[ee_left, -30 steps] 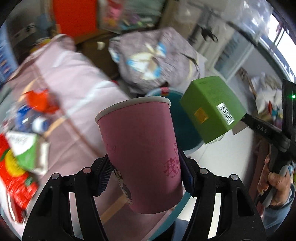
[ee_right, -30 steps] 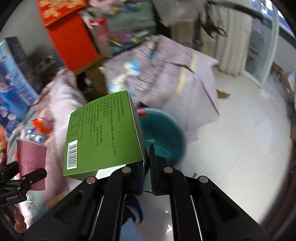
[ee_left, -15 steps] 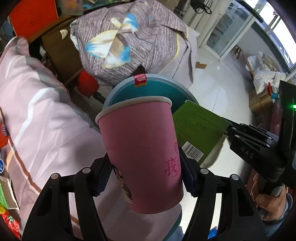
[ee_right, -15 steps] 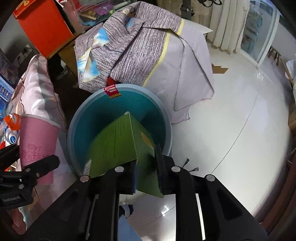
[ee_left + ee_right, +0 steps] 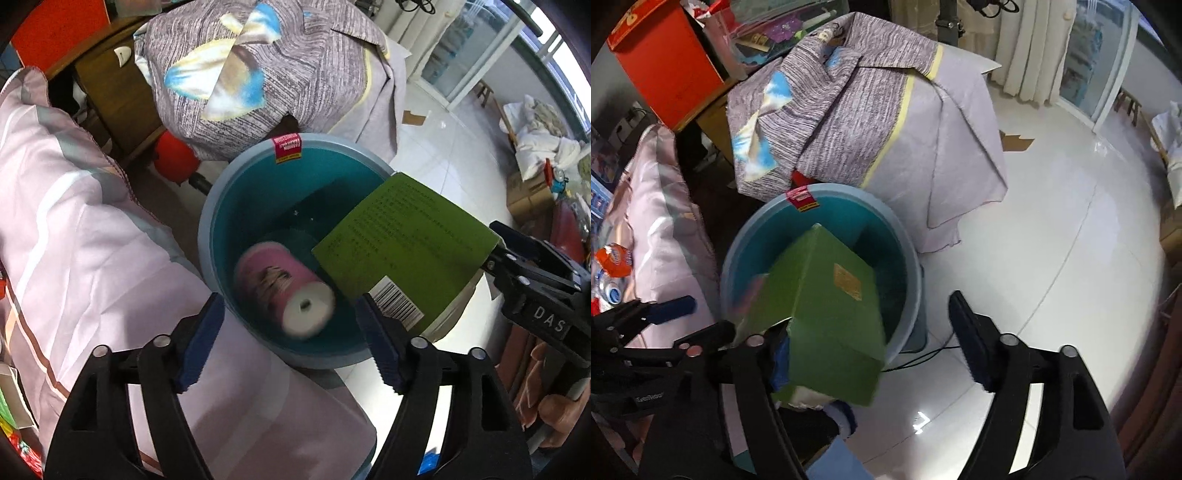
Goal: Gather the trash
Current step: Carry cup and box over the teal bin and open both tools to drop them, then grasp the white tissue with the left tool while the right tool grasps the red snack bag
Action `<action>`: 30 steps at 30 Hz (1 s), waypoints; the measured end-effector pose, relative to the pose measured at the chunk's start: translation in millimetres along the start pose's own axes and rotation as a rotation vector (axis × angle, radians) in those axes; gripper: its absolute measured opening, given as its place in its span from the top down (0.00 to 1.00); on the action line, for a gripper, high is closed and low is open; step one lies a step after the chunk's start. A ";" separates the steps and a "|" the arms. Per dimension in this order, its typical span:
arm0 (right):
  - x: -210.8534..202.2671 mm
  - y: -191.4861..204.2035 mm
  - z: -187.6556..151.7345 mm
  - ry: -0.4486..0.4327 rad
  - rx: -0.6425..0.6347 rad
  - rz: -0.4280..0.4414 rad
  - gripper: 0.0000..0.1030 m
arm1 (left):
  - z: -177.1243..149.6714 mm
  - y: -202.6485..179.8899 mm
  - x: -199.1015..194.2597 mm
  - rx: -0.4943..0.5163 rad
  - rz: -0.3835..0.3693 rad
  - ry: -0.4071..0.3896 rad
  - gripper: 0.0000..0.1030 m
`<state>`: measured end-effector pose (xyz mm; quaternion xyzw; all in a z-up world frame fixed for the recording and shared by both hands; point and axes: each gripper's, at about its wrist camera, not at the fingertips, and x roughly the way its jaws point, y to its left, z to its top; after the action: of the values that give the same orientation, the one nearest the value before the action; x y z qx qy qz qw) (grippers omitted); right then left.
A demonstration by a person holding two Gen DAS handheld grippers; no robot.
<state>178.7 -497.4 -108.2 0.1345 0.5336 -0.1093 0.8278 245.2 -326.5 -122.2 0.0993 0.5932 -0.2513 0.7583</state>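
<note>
A teal bin [image 5: 207,229] stands on the floor below both grippers. My left gripper [image 5: 290,339] hangs over its near rim with jaws opening and nothing between them. The pink paper cup [image 5: 284,291], blurred, drops inside the bin with its white bottom towards me. The green carton [image 5: 402,254] tilts over the bin's right side at the tips of my right gripper [image 5: 498,254]. In the right wrist view my right gripper [image 5: 875,350] is opening. The carton [image 5: 827,306] leans by its left finger, clear of the right one, above the bin [image 5: 908,251]. The left gripper [image 5: 698,321] shows at far left.
Pink striped bedding [image 5: 81,221] lies left of the bin. A grey striped cloth [image 5: 849,96] drapes furniture behind it, with a red box [image 5: 668,70] further back. White tiled floor [image 5: 1052,229] opens to the right. A thin cable [image 5: 934,354] runs beside the bin.
Both grippers came down over the bin. The left one let go of the pink cup, which fell in. The right one opened from its grip on the green carton.
</note>
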 end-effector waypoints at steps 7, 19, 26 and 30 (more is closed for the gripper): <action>-0.8 15.8 11.9 0.027 -0.033 0.030 0.29 | -7.3 0.2 -2.8 -0.005 -0.040 -0.001 0.24; -17.6 17.2 8.0 0.045 0.010 0.035 0.20 | -30.6 14.9 -35.3 -0.045 -0.054 -0.065 0.09; -42.0 43.0 -4.6 0.032 -0.020 0.044 0.19 | -62.0 47.7 -69.5 -0.127 -0.047 -0.117 0.07; -56.1 72.9 -18.1 0.026 -0.079 0.060 0.17 | -87.7 70.1 -89.8 -0.168 -0.029 -0.143 0.07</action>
<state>164.1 -420.6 -56.5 0.1192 0.5441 -0.0618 0.8282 190.4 -203.6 -71.5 0.0090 0.5581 -0.2180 0.8006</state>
